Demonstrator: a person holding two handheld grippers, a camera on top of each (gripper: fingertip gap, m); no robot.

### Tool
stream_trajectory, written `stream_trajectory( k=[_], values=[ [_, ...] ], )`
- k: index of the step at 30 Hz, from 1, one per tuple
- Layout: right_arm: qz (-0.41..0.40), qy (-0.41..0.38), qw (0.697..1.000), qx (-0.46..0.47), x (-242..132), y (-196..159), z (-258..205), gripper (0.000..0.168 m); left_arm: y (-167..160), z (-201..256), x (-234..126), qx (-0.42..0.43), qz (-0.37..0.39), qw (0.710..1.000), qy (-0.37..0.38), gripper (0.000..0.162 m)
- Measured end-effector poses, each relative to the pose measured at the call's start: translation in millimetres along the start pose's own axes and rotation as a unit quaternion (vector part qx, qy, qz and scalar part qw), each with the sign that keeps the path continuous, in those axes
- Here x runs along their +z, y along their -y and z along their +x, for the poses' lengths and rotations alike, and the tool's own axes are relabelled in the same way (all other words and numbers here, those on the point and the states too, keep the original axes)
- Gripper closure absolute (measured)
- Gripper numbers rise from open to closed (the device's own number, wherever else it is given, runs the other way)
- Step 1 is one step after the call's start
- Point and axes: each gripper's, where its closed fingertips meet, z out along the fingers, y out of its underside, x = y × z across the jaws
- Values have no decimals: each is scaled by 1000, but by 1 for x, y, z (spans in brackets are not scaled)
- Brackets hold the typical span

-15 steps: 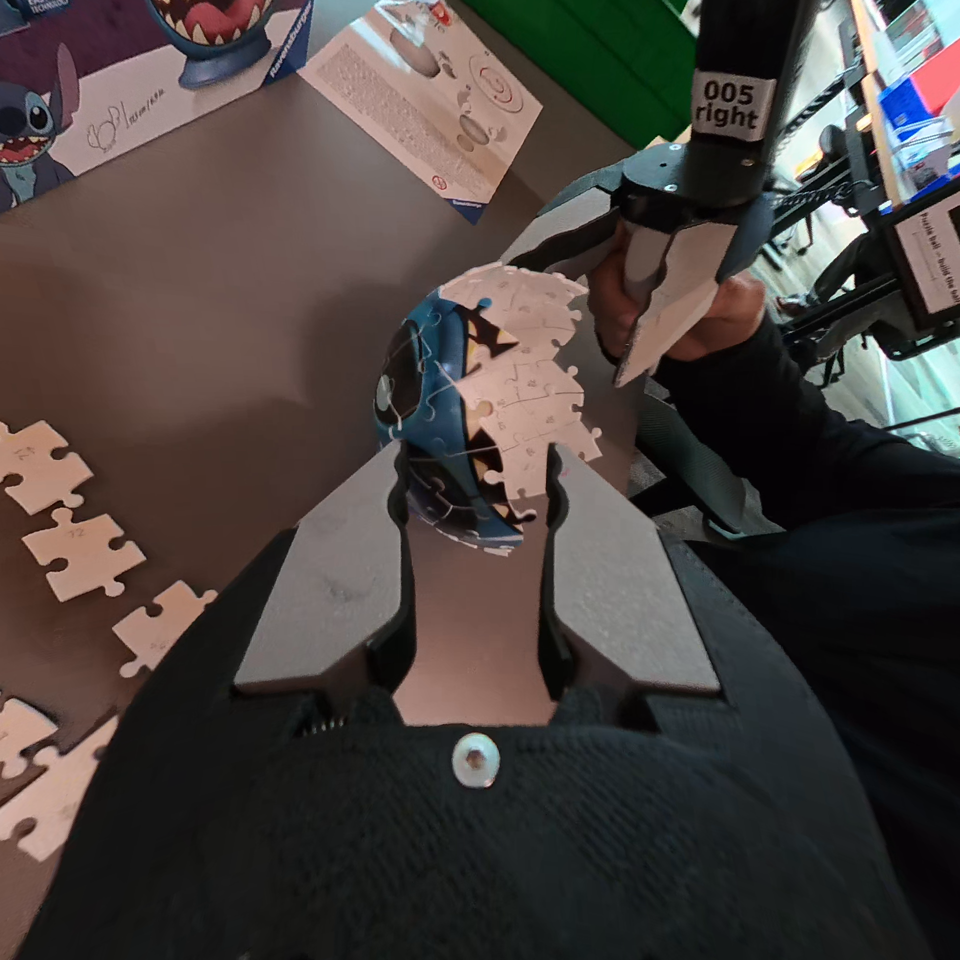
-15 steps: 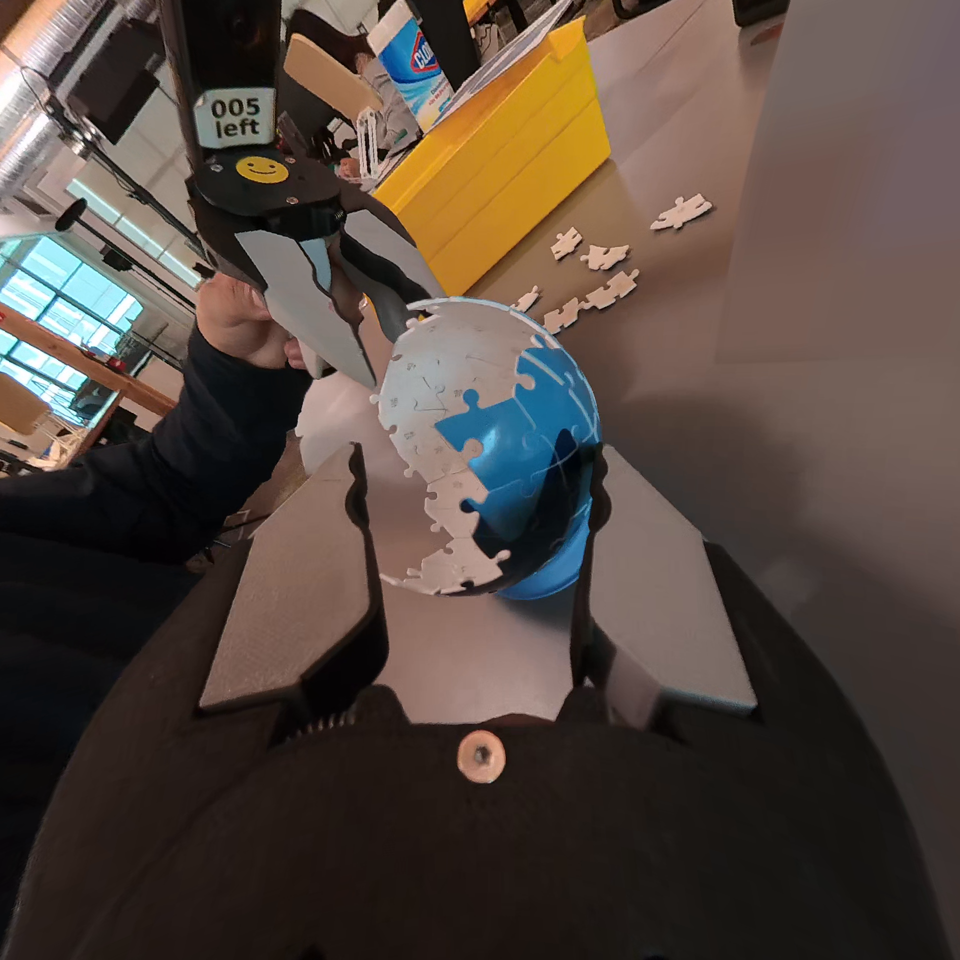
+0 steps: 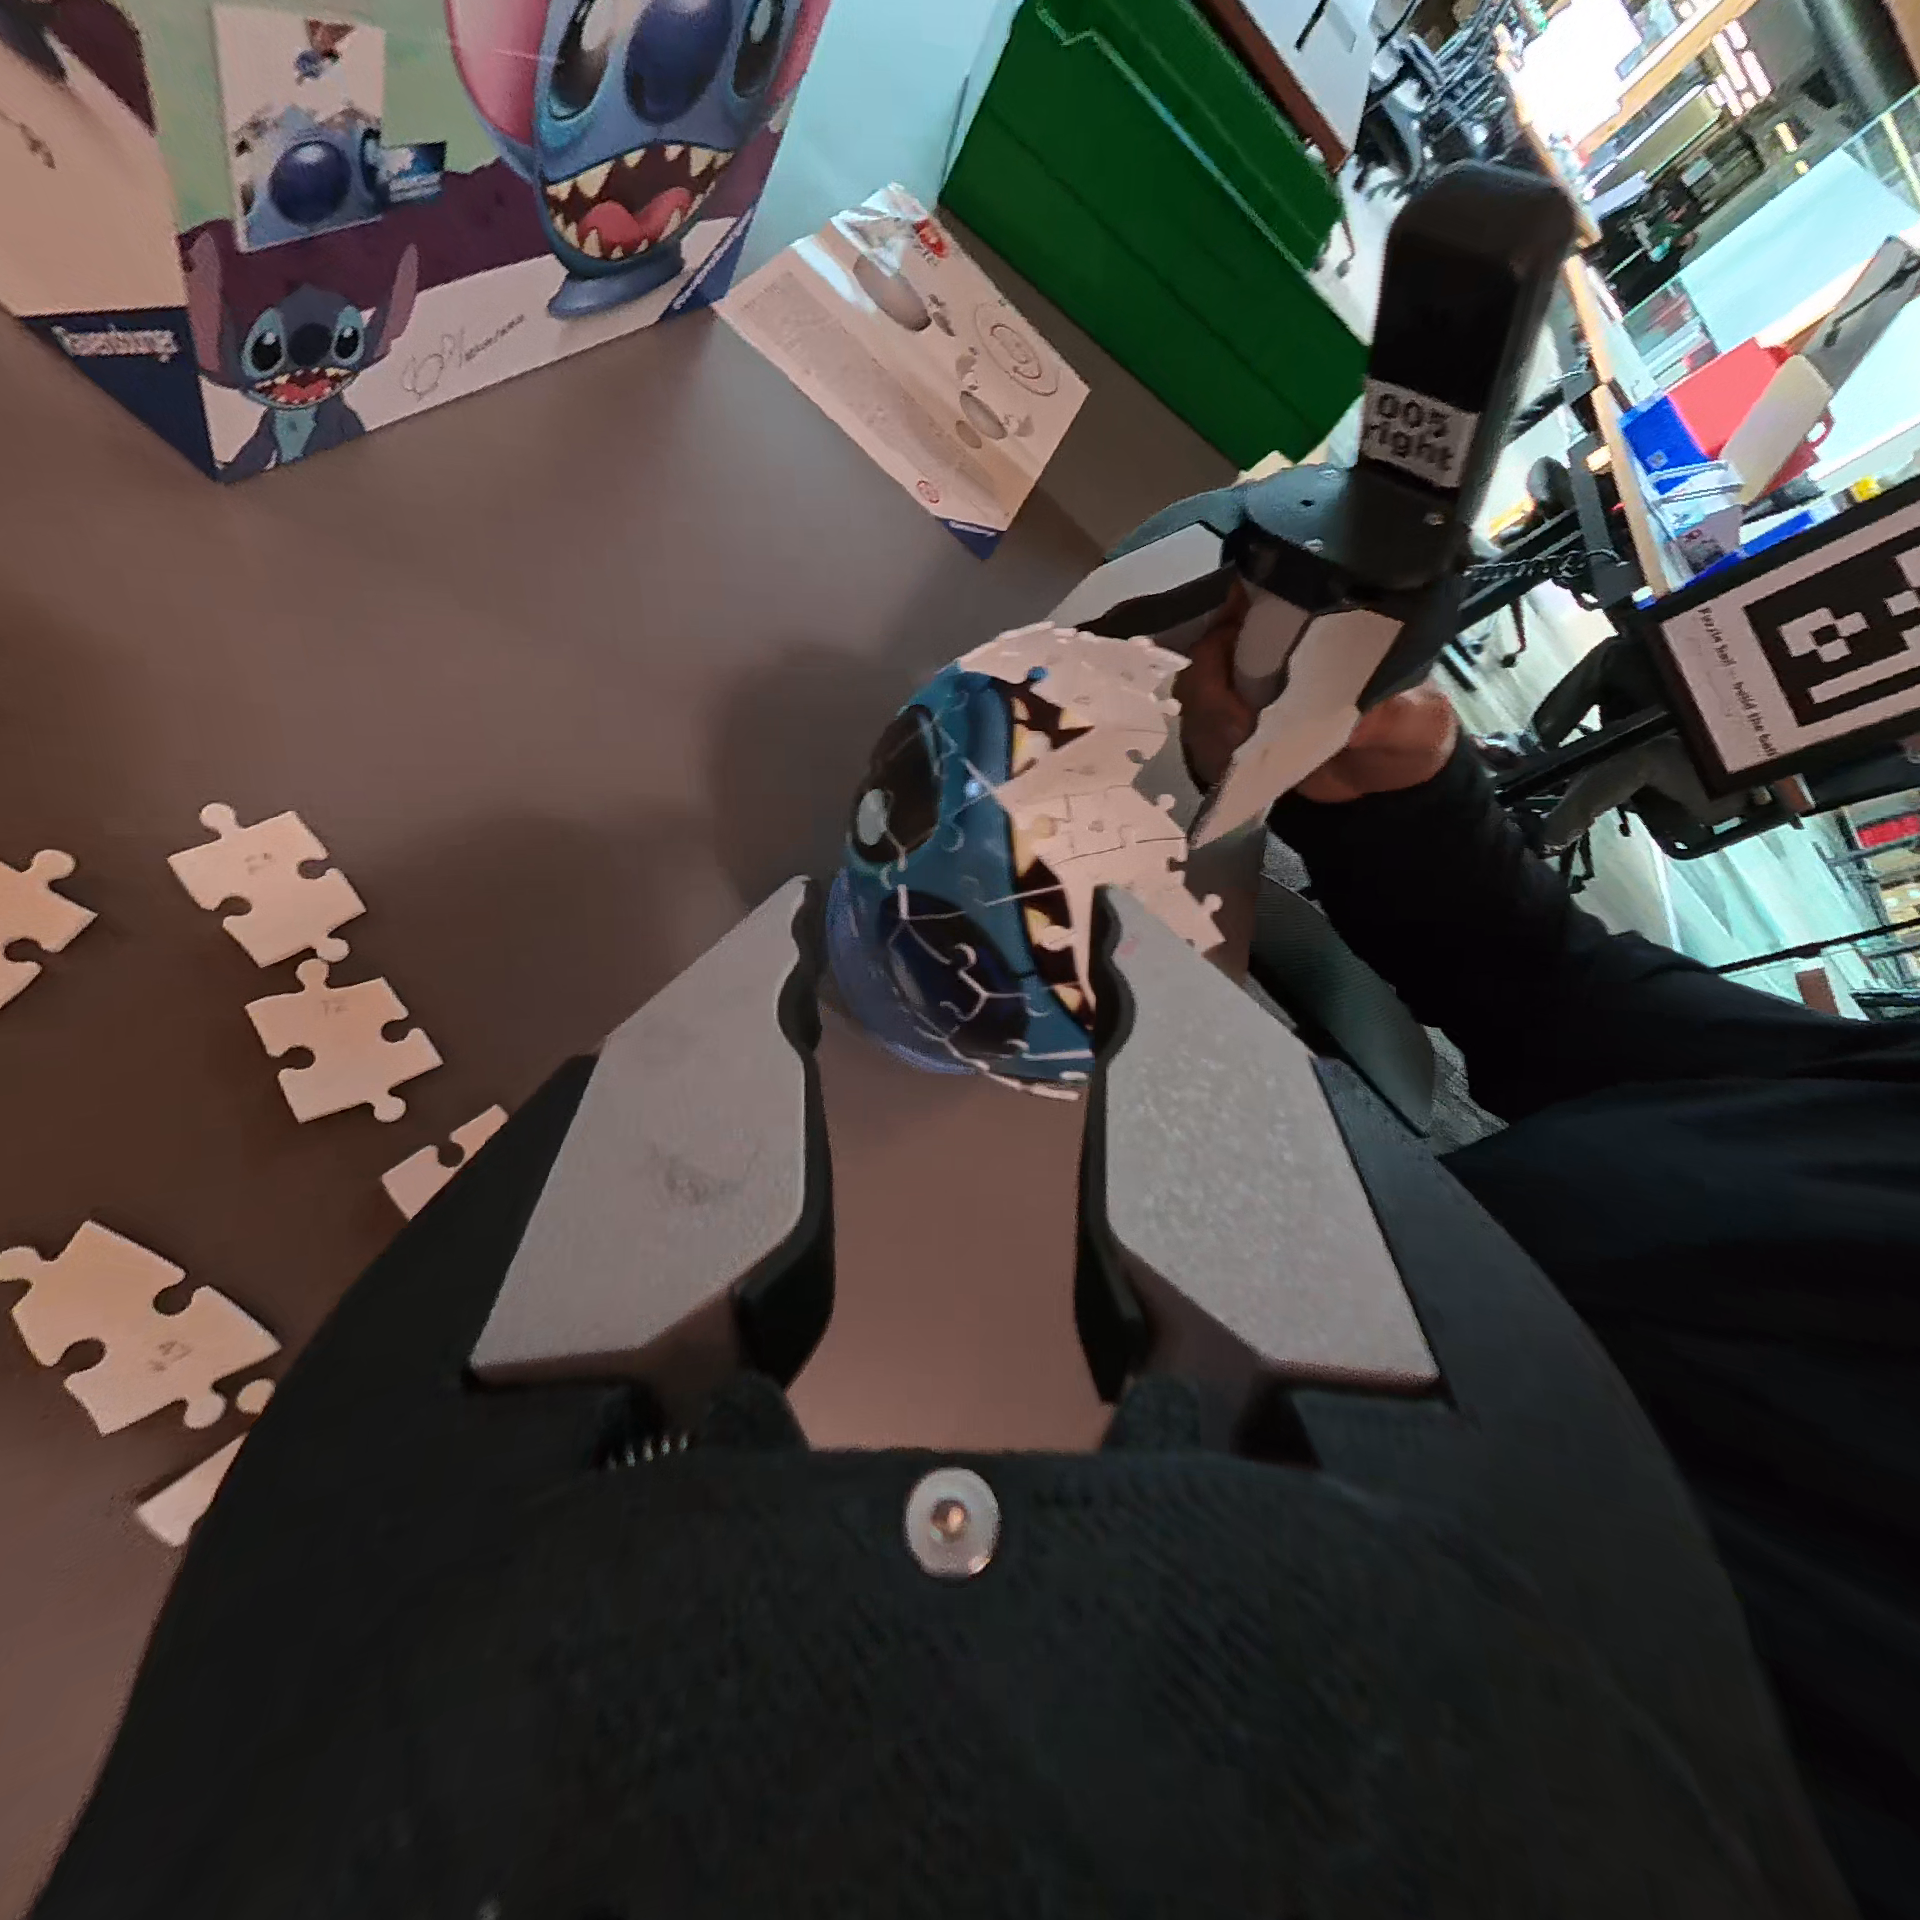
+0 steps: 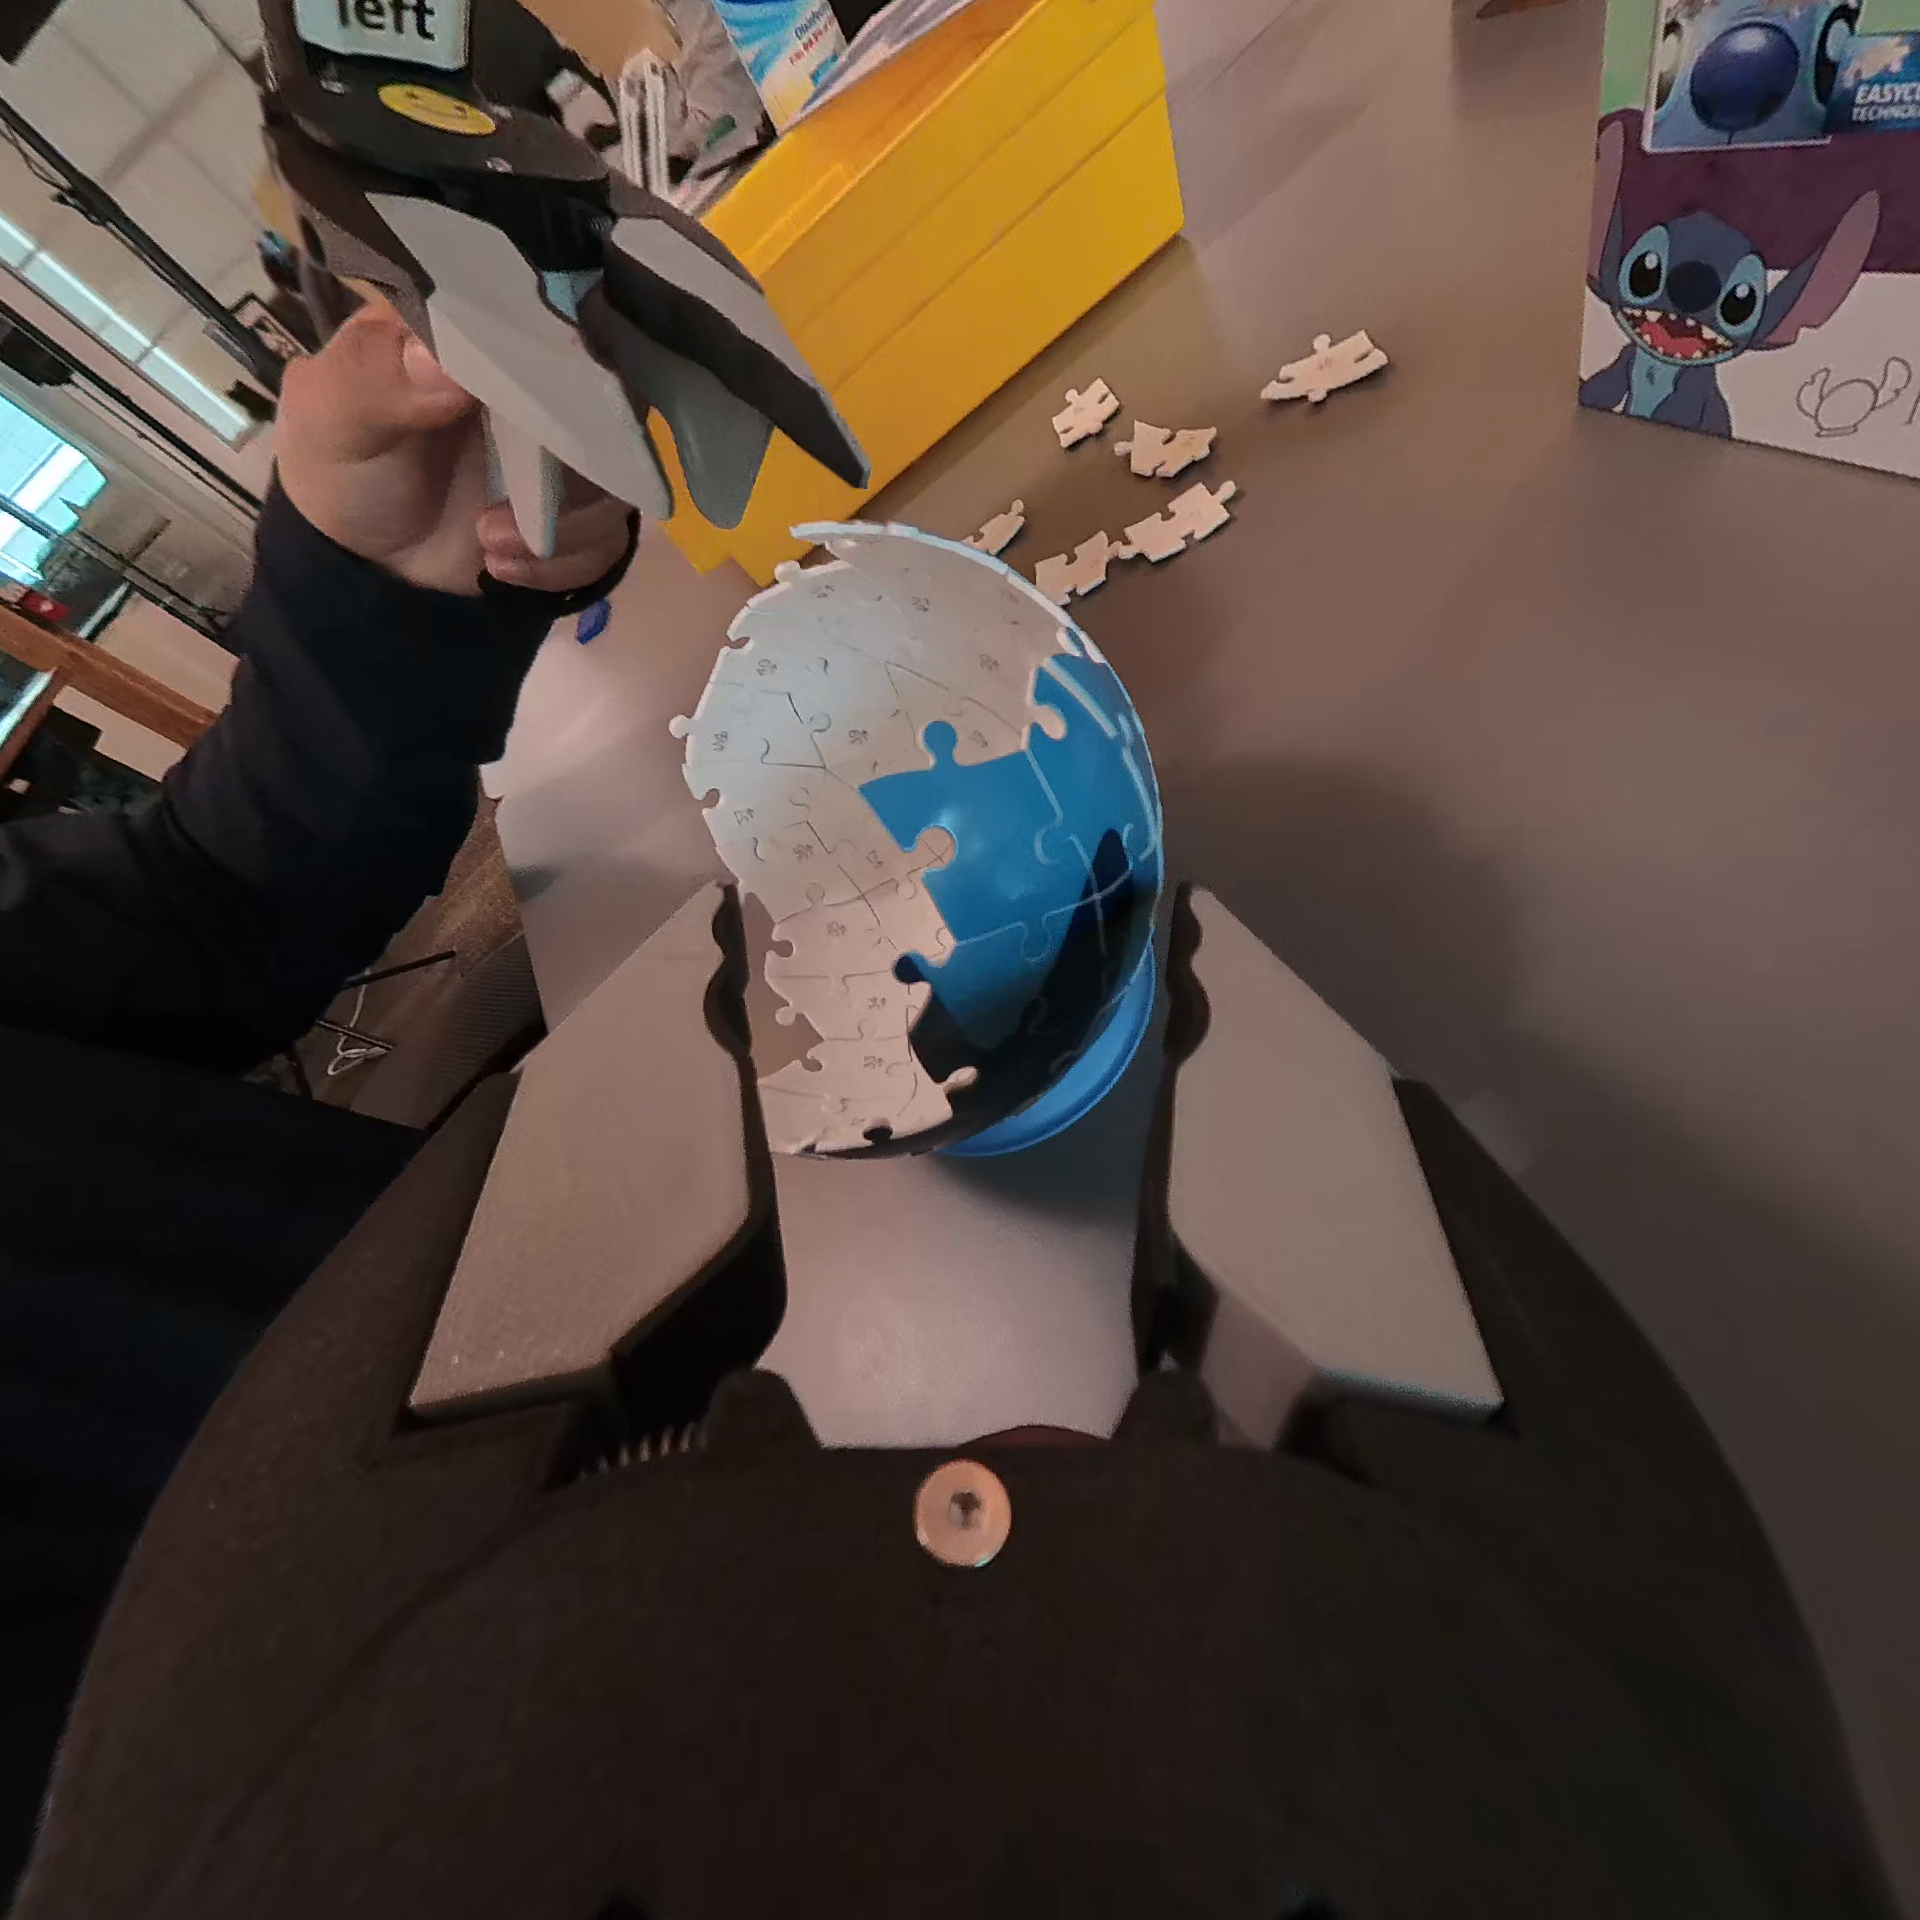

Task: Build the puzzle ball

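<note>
The half-built puzzle ball (image 4: 997, 831) is a curved shell, blue outside and white inside, on a blue stand (image 4: 1070, 1117) at the table. My right gripper (image 4: 956, 925) has a fingertip against each side of the ball and is shut on it. It also shows in the left wrist view (image 3: 1143, 727), behind the ball (image 3: 966, 883). My left gripper (image 3: 951, 914) is open and empty, its tips just short of the ball. In the right wrist view it (image 4: 748, 488) hangs above and left of the ball, clear of it.
Loose white pieces (image 3: 312, 1039) lie on the brown table (image 3: 520, 675) to the left, also in the right wrist view (image 4: 1164, 447). The puzzle box (image 3: 416, 260) and a leaflet (image 3: 904, 353) stand at the back. A yellow bin (image 4: 956, 208) and a green bin (image 3: 1143, 208) sit at the edges.
My left gripper has lifted off the ball's top rim and drawn back, still open. The ball stays between my right gripper's fingers. Both cameras now see more of the box.
</note>
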Motion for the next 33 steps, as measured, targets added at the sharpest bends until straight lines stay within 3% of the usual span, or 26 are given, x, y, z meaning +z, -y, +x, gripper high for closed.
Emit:
stream_trajectory(
  k=[9,17,24,29,33],
  values=[
    [-36,-16,999,-6,8,-12,4,91,-16,-4,26,-31,-25,999,-35,114],
    [-29,-5,1000,3,7,-12,3,92,-13,-8,16,-48,-5,998,-49,113],
    [-31,-5,1000,3,8,-13,3,91,-18,10,15,-56,-18,993,-101,97],
    [-35,-11,999,4,8,-13,5,92,-16,14,17,-52,-21,997,-60,85],
    [-39,-21,999,3,9,-13,6,95,-20,18,24,-7,-50,998,21,86]
  ],
)
